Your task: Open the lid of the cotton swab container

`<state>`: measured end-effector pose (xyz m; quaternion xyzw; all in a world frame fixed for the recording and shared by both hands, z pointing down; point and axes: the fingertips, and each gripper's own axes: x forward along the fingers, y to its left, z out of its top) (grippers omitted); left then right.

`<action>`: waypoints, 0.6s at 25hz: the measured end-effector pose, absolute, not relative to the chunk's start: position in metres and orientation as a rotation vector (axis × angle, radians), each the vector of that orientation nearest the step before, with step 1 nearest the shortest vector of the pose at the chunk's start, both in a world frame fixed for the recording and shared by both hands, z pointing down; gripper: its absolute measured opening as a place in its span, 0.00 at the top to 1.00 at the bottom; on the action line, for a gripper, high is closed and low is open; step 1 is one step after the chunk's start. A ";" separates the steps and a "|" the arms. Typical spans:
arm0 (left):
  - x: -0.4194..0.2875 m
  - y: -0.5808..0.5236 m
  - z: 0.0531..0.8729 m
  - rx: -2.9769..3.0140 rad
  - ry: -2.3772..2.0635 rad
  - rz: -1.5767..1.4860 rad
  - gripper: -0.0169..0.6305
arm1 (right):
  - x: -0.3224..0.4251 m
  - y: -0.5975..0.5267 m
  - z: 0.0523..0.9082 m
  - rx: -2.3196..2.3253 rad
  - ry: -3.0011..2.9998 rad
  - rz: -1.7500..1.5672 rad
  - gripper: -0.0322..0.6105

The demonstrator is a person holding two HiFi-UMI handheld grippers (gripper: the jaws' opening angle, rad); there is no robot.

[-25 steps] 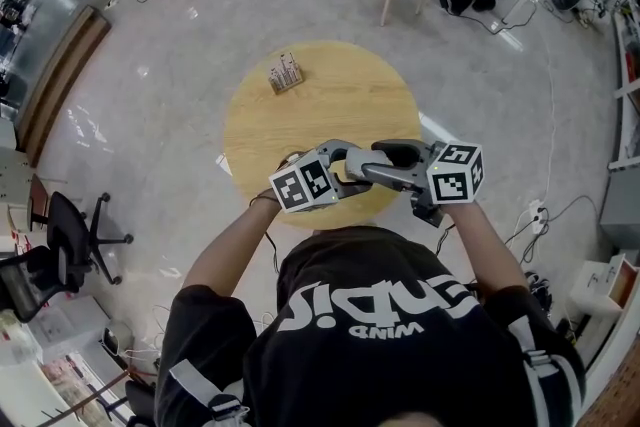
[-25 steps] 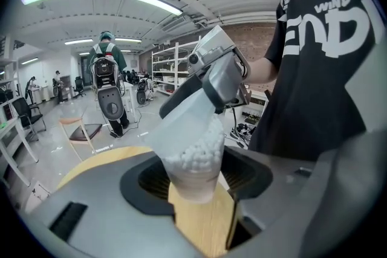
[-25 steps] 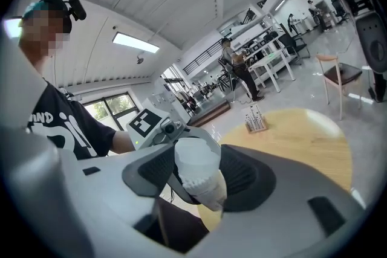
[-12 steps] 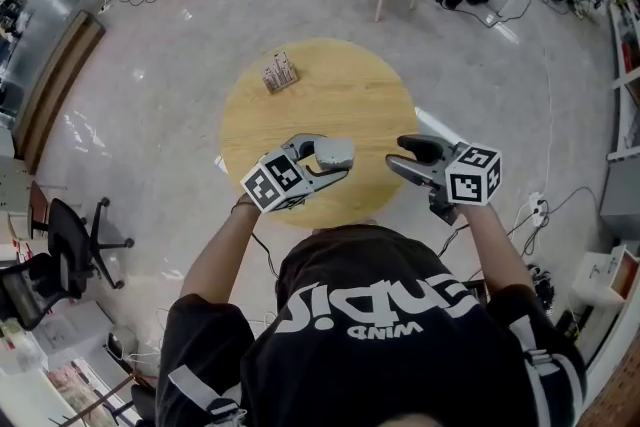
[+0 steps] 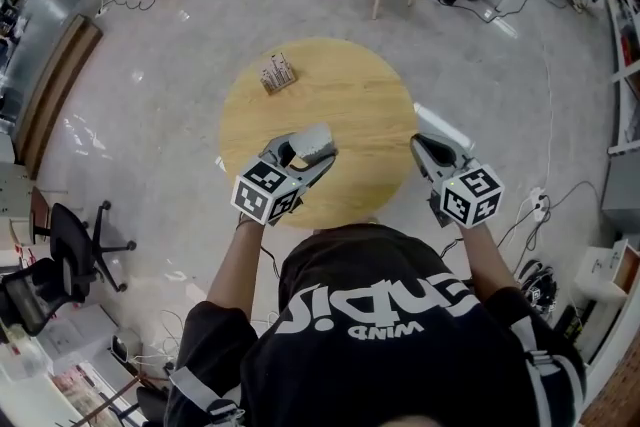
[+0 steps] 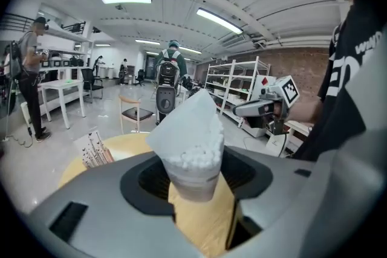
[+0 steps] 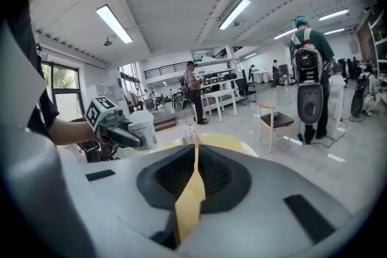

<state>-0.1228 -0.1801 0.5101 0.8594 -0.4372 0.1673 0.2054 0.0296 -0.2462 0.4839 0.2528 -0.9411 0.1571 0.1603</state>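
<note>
Left gripper [image 5: 305, 155] is clamped on the container [image 6: 193, 160] above the table [image 5: 350, 95], lid [image 6: 184, 121] flipped up (swabs showing), so I'd just hold it level, right gripper [image 5: 428, 150] jaws just closed on nothing.

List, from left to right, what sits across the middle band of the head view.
Black office chair → left gripper, clamped on the cotton swab container → right gripper, its fingers just closed with nothing between them → white power strip on the floor.
</note>
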 end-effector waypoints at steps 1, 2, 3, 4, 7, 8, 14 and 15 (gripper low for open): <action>-0.126 -0.179 0.509 2.383 -1.244 0.456 0.59 | 0.033 -0.246 0.485 0.758 -2.685 0.435 0.93; -0.129 -0.178 0.507 2.370 -1.268 0.446 0.59 | 0.036 -0.246 0.485 0.792 -2.683 0.432 0.93; -0.131 -0.176 0.506 2.357 -1.291 0.438 0.59 | 0.039 -0.246 0.485 0.822 -2.682 0.436 0.93; -0.134 -0.175 0.505 2.345 -1.313 0.433 0.59 | 0.042 -0.247 0.486 0.852 -2.680 0.444 0.94; -0.144 -0.170 0.502 2.303 -1.383 0.424 0.59 | 0.050 -0.248 0.485 0.932 -2.672 0.455 0.94; -0.148 -0.168 0.502 2.284 -1.408 0.413 0.59 | 0.052 -0.248 0.484 0.953 -2.673 0.456 0.94; -0.159 -0.158 0.498 2.201 -1.532 0.376 0.59 | 0.062 -0.249 0.480 1.040 -2.686 0.451 0.94; -0.159 -0.157 0.498 2.198 -1.536 0.382 0.59 | 0.063 -0.250 0.479 1.050 -2.689 0.447 0.94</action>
